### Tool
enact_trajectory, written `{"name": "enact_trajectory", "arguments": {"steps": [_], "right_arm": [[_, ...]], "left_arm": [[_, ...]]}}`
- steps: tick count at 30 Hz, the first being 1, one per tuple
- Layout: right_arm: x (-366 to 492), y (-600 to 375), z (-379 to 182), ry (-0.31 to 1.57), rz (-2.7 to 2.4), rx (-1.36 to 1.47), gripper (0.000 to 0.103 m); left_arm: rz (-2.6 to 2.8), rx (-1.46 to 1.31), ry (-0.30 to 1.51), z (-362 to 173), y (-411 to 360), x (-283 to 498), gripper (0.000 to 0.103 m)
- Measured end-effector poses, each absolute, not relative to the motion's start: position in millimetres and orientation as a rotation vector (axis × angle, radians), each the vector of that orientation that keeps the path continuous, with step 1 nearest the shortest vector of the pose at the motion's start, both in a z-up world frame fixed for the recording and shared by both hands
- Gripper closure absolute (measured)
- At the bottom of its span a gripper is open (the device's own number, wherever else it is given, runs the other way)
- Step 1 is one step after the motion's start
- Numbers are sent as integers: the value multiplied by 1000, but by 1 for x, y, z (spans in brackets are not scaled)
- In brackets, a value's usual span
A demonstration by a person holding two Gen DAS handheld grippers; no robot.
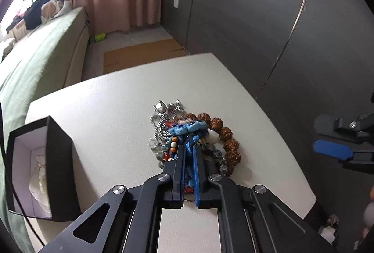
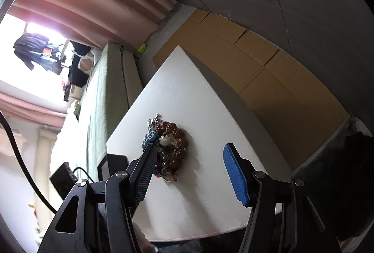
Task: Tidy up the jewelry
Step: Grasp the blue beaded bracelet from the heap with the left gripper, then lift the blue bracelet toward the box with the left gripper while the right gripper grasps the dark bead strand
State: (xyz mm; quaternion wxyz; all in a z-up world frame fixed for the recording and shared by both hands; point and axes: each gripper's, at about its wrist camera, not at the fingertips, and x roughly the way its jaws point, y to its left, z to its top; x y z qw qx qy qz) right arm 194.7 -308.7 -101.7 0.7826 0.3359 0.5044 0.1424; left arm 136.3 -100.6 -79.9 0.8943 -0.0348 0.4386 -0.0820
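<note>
A tangled jewelry pile (image 1: 194, 136) lies on the white table (image 1: 112, 98). It holds a bracelet of knobbly brown beads (image 1: 228, 133), a silver chain (image 1: 163, 112), clear beads and a blue woven piece (image 1: 189, 128). My left gripper (image 1: 188, 147) points down into the pile, shut on a strand of the blue piece that runs back between its pads. In the right wrist view the pile (image 2: 173, 138) sits ahead of my right gripper (image 2: 189, 150), which hangs open above the table with nothing between its fingers.
An open black box (image 1: 39, 169) with a white lining and a pale pouch inside stands at the table's left edge. A green-covered bed (image 1: 39, 54) lies beyond it. A dark wall (image 1: 257, 19) runs along the right, with cardboard (image 2: 257, 66) on the floor.
</note>
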Motion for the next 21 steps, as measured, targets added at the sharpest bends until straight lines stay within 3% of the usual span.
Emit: {"name": "enact_trajectory", "arguments": {"steps": [11,21], "right_arm": [[199,-274,-106,1104,439,715,44],[210,-222,-122,1171,480,637,69]], "left_arm": [[-176,-187,843,-50,-62,122,98],[-132,-253,808,-37,-23,111,98]]}}
